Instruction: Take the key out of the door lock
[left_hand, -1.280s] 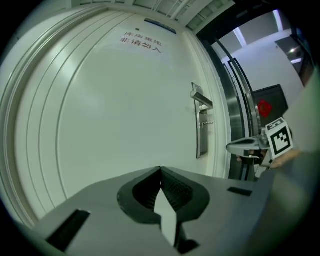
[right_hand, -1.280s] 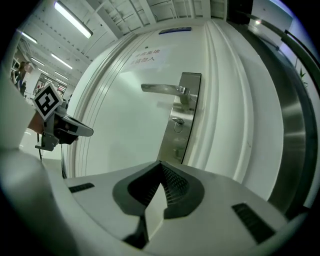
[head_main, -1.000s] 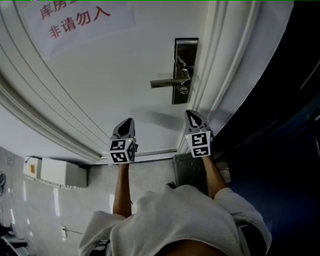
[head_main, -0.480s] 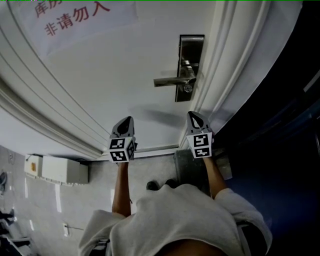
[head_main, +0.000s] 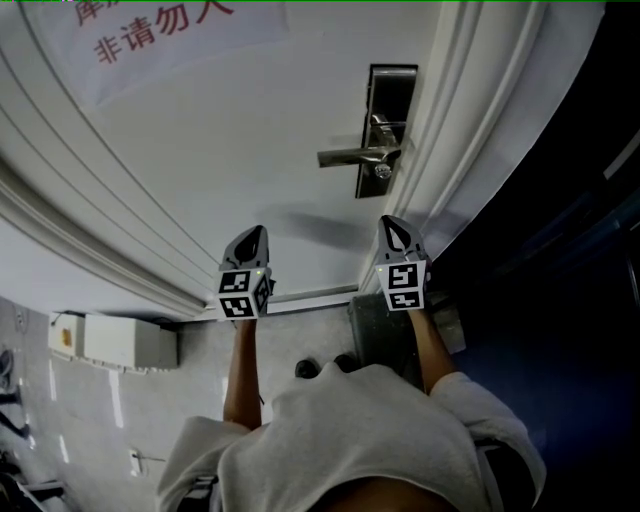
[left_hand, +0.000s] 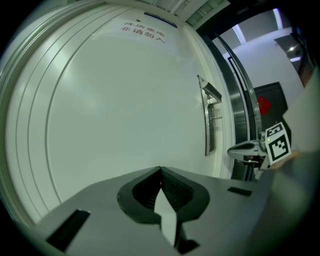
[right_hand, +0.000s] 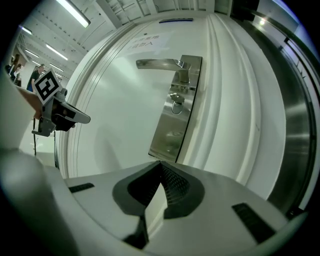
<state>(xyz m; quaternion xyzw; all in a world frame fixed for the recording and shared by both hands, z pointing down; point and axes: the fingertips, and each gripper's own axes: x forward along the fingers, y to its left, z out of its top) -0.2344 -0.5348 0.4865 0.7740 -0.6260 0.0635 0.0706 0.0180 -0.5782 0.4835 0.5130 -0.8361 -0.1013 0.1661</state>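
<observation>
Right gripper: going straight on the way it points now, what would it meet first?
Probably the lower end of the lock plate, below the key; the right gripper, shut, aims there, though depth is unclear.

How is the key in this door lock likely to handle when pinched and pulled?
The key looks small, metallic and shiny, so probably stiff but slippery to pinch. It sits just under the lever handle, which may crowd the grip.

A white panelled door (head_main: 250, 150) carries a tall steel lock plate (head_main: 391, 90) with a silver lever handle (head_main: 350, 157) — a small silvery key (head_main: 383, 172) sits just under it. Below, the grey right gripper (head_main: 388, 223) points up near the plate — the grey left gripper (head_main: 257, 233) well apart.
</observation>
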